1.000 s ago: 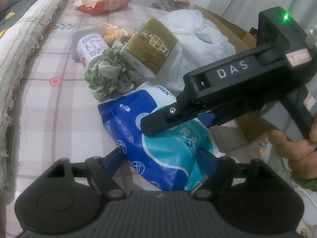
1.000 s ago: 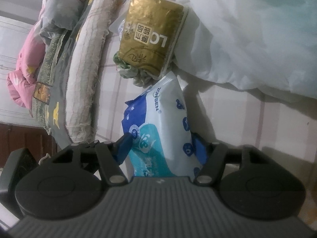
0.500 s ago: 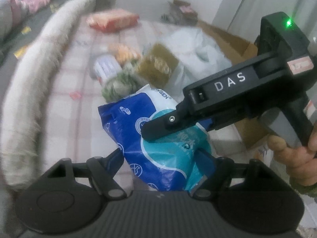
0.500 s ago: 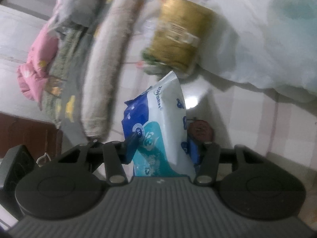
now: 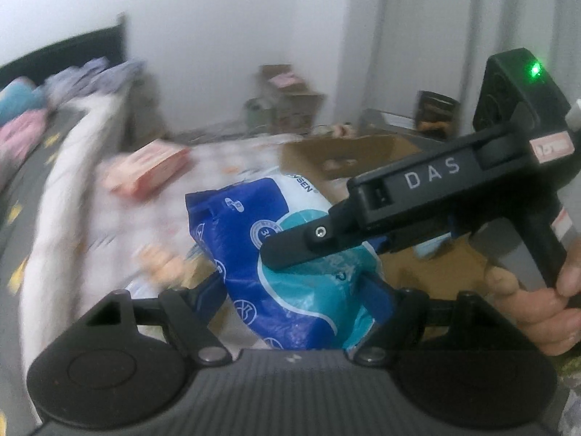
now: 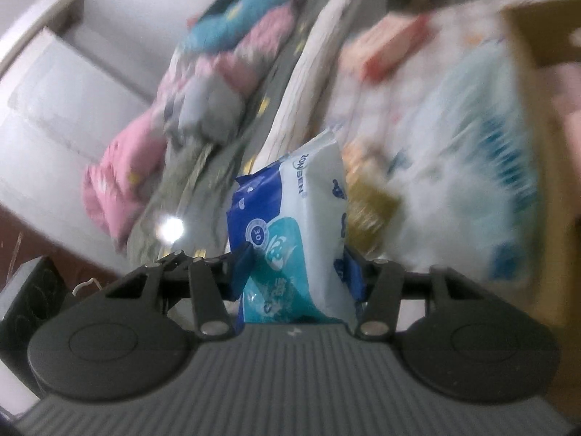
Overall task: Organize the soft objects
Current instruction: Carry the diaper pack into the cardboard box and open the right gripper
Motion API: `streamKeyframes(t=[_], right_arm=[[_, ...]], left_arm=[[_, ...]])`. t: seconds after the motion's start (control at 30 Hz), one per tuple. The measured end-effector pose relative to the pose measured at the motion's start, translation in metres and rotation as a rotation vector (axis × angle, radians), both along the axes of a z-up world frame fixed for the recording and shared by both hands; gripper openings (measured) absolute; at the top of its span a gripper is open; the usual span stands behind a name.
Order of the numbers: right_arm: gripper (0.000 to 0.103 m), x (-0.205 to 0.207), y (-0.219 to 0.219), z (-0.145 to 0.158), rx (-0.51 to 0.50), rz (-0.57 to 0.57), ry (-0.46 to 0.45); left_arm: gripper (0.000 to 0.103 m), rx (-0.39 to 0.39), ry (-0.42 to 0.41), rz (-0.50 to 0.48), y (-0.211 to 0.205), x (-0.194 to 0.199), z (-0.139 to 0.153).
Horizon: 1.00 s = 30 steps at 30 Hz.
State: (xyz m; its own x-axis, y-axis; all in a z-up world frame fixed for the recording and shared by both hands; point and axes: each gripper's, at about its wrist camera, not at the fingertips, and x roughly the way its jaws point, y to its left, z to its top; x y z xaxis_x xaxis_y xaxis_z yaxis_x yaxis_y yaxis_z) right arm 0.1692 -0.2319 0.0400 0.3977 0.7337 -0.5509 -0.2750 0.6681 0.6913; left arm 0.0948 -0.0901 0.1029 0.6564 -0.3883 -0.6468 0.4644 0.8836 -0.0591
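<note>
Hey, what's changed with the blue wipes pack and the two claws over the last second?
The blue wipes pack has been lifted off the checked bedspread and now hangs above it. The right claw has just been closing and now pinches the pack tighter. Unchanged: the left claw still grips the pack's other end, and the pink packet still lies on the bed.

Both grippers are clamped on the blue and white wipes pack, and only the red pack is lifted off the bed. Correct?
Not quite. The blue and white wipes pack is the lifted one, held by the left gripper and right gripper; the left wrist view shows the red pack lying on the bed.
</note>
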Motion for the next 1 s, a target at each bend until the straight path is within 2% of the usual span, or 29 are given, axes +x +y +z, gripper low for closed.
streamKeyframes(t=[0.1, 0.23, 0.33, 0.47, 0.6, 0.77, 0.87, 1.0], right_arm=[[0.051, 0.005, -0.050, 0.007, 0.023, -0.086, -0.006], [0.051, 0.016, -0.118, 0.004, 0.019, -0.206, 0.013], [0.051, 0.028, -0.164, -0.009, 0.003, -0.282, 0.059], [0.051, 0.049, -0.217, -0.044, 0.013, -0.356, 0.165], [0.051, 0.072, -0.246, -0.084, 0.028, -0.393, 0.259], [0.051, 0.102, -0.260, -0.129, 0.036, -0.409, 0.370], [0.051, 0.111, -0.264, -0.145, 0.019, -0.421, 0.411], [0.051, 0.113, -0.270, -0.151, -0.013, -0.442, 0.400]], left_arm=[[0.080, 0.010, -0.006, -0.090, -0.048, 0.020, 0.005], [0.080, 0.001, 0.041, -0.203, -0.111, 0.054, 0.000], [0.080, 0.006, 0.119, -0.270, -0.157, 0.087, -0.015], [0.080, 0.048, 0.211, -0.328, -0.205, 0.125, -0.041], [0.080, 0.080, 0.313, -0.342, -0.232, 0.164, -0.071], [0.080, 0.102, 0.432, -0.343, -0.251, 0.195, -0.104], [0.080, 0.098, 0.453, -0.359, -0.254, 0.195, -0.114], [0.080, 0.104, 0.437, -0.363, -0.261, 0.193, -0.118]])
